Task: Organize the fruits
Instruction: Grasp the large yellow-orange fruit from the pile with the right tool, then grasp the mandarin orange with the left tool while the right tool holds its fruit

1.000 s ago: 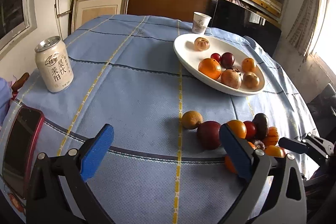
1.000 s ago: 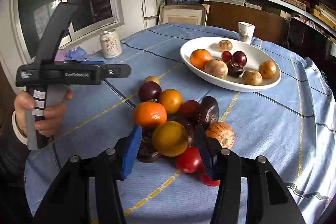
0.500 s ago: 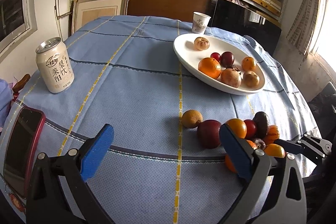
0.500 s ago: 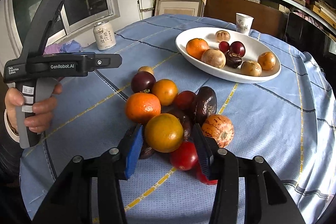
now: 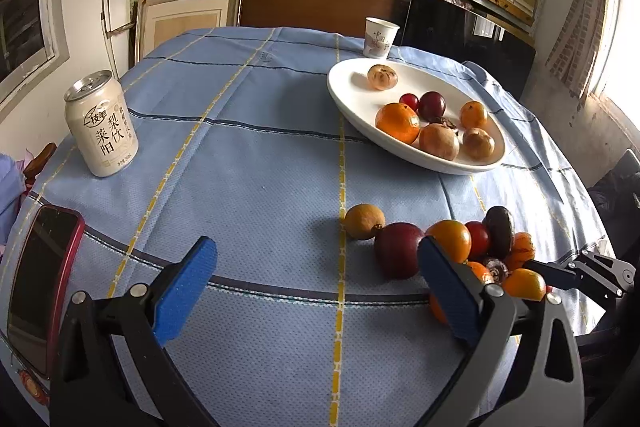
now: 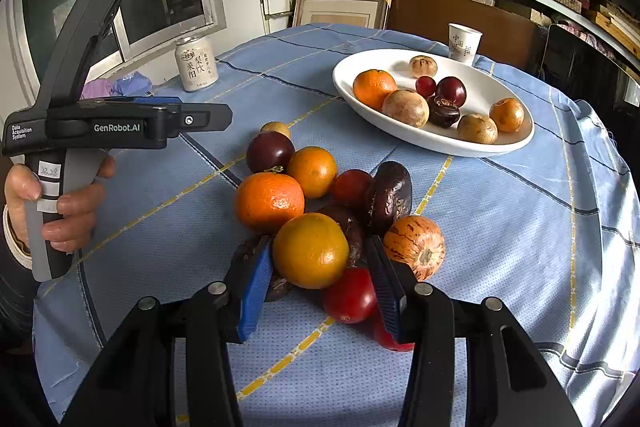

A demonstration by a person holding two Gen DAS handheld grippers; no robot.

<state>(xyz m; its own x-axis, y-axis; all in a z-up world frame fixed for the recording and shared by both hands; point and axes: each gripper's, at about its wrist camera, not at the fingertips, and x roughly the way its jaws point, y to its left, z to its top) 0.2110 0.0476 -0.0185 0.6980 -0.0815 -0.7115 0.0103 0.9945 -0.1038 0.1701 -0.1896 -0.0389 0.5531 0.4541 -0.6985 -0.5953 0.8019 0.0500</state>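
A pile of loose fruit lies on the blue tablecloth: a large orange [image 6: 268, 201], a dark plum [image 6: 270, 151], a red tomato [image 6: 348, 295], a striped orange fruit [image 6: 416, 247] and others. At its near edge my right gripper [image 6: 316, 247] is shut on a yellow-orange citrus [image 6: 310, 251], a blue pad on each side; the citrus [image 5: 524, 283] also shows in the left wrist view. A white oval plate [image 6: 440, 147] farther back holds several fruits. My left gripper [image 5: 316, 251] hovers open over bare cloth left of the pile, nothing between its pads.
A drink can [image 5: 102, 125] stands at the table's left edge, with a red-cased phone [image 5: 40, 287] nearer on that side. A paper cup [image 5: 380, 37] sits behind the plate. Shelves with boxes line the back wall. A hand [image 6: 60, 203] holds the left gripper.
The right gripper's jaws narrowed onto the yellow-orange citrus and the gripper edged slightly closer to the pile. The left gripper stayed where it was.
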